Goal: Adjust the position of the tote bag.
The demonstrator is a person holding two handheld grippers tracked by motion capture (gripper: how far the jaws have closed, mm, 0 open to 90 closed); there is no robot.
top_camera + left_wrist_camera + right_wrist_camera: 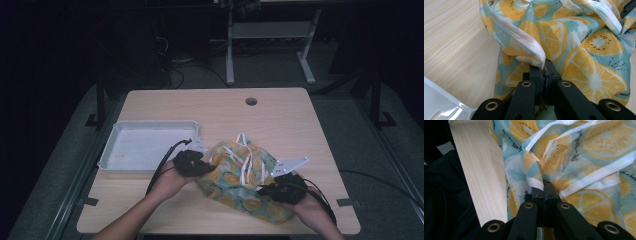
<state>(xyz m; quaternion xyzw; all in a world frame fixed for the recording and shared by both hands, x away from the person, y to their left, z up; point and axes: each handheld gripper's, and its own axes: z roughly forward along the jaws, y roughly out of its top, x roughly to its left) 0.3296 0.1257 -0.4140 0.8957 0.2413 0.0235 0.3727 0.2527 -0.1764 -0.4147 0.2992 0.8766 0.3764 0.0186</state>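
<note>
Cloth: fruit-print fabric with white binding (243,181), bunched on the table (280,115), lying between the two grippers.
Left gripper (543,65): clenched on a folded bit of white-edged hem; the cloth spreads ahead and to the right of its fingertips.
Right gripper (545,185): clamped on another hem fold; fabric fans out beyond the tips, bare wood to their left.
Why two grips: pinching the edge at separate points likely lets the hands pull the bundle apart or spread it flat.
White straps (245,162): loose on top of the heap, between the grippers.
Tray (110,150): beside the left gripper, away from the cloth; seems a likely place for the cloth.
</note>
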